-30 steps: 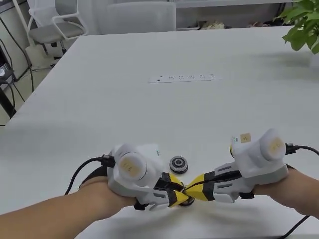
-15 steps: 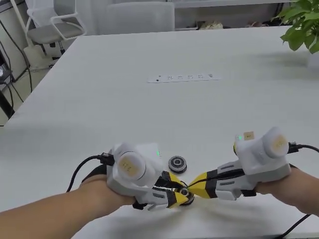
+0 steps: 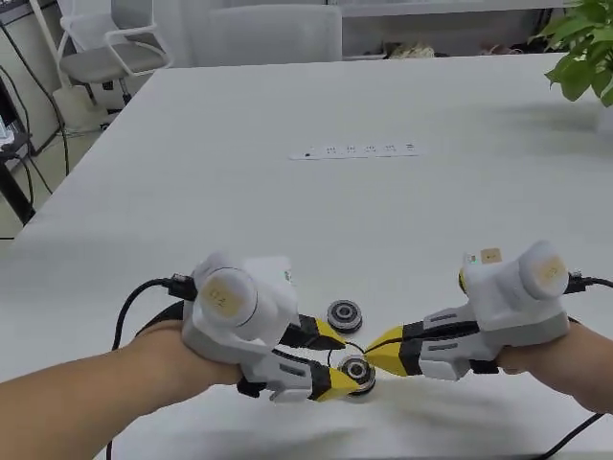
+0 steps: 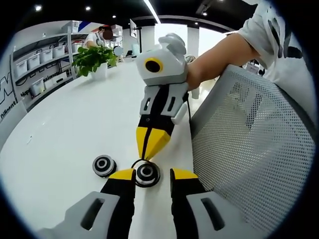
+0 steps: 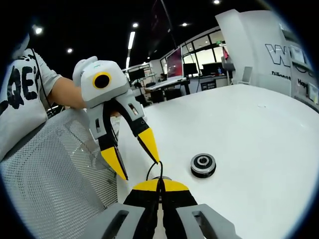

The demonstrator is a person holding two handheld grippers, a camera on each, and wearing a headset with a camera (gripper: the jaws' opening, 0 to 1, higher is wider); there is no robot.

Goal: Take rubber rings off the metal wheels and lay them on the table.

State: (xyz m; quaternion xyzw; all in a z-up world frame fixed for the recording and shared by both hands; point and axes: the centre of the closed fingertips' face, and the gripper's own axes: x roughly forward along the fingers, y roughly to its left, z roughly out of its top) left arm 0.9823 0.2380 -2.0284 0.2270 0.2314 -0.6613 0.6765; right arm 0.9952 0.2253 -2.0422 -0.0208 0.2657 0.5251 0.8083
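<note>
Thin black rubber ring (image 4: pixel 135 163), standing partly clear of the nearer metal wheel (image 4: pixel 147 173) and pinched in the right tongs (image 4: pixel 145 157). Loops out from the wheel's edge to those tips. In the right gripper view, shows as a dark strand climbing from the pressed-together yellow tips at the bottom toward the wheel (mostly hidden there behind the tips).

Nearer metal wheel: lies flat on the white surface (image 3: pixel 287 220), close to its near edge, right between the two jaws of the left tongs (image 4: pixel 152 175). Left tongs spread wide, one yellow tip on each side of the wheel. Touching it or just beside it: cannot tell. In the head view, left tongs on the left, right tongs on the right, angled toward each other, tips meeting at the wheel.

Just beyond it, a second metal wheel (image 3: pixel 344 315), also flat on the surface, near the first but apart from both tongs (dark band around its rim).

Farther out: a flush strip of sockets (image 3: pixel 354 150) toward the middle of the surface, a green plant (image 3: pixel 582 48) at the far right corner, a white office chair (image 3: pixel 105 43) past the far left edge. Behind the left tongs in the right gripper view, a grey mesh chair back (image 5: pixel 50 169) and a person's arm (image 5: pixel 65 92).
</note>
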